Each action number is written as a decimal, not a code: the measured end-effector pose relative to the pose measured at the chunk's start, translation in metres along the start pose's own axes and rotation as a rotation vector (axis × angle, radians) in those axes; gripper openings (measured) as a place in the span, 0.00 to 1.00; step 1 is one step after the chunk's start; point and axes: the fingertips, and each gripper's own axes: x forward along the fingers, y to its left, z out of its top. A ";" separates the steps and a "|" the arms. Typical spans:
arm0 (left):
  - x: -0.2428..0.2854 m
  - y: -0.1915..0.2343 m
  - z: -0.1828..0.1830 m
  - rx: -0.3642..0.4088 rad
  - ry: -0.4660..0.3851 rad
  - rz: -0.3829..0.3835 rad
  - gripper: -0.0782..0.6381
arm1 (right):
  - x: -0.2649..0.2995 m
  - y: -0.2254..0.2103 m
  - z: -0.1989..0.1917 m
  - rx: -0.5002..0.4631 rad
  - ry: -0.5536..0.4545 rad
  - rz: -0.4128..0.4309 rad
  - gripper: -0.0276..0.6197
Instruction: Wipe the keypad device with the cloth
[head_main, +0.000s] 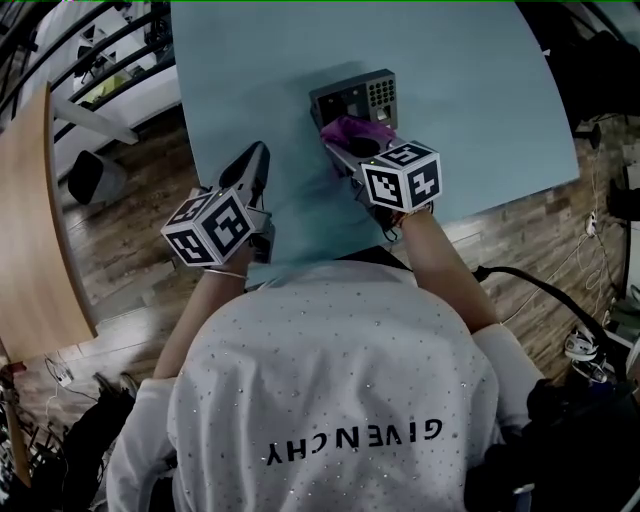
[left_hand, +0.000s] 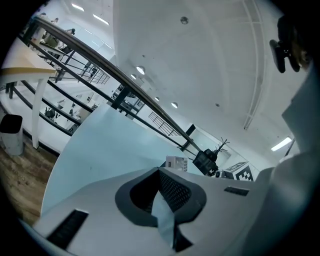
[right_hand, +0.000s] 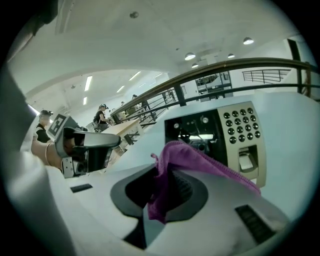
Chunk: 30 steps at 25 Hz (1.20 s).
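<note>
The grey keypad device (head_main: 355, 98) stands on the light blue table (head_main: 470, 90), its screen and number keys (right_hand: 242, 125) facing me. A purple cloth (head_main: 352, 132) lies bunched against the device's near side. My right gripper (head_main: 350, 152) is shut on the cloth (right_hand: 200, 162), which drapes over its upper jaw and hangs down between the pads. My left gripper (head_main: 255, 165) rests low over the table's front left, well apart from the device. It is shut, with nothing in it (left_hand: 165, 215); only a sliver of table shows between its jaws.
The table's front edge (head_main: 330, 252) runs just in front of the person's white shirt. A wooden tabletop (head_main: 30, 230) and a dark bin (head_main: 85, 175) stand at the left. Cables (head_main: 560, 290) lie on the wooden floor at the right.
</note>
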 end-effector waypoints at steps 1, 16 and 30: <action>0.001 -0.002 0.000 0.001 -0.002 -0.003 0.11 | -0.002 -0.003 0.000 0.010 -0.003 0.004 0.11; 0.033 -0.025 -0.009 0.003 -0.006 0.016 0.11 | -0.034 -0.072 -0.007 0.078 -0.018 -0.029 0.11; 0.039 -0.030 -0.004 -0.011 -0.039 0.086 0.11 | -0.056 -0.113 -0.003 0.115 -0.027 0.002 0.11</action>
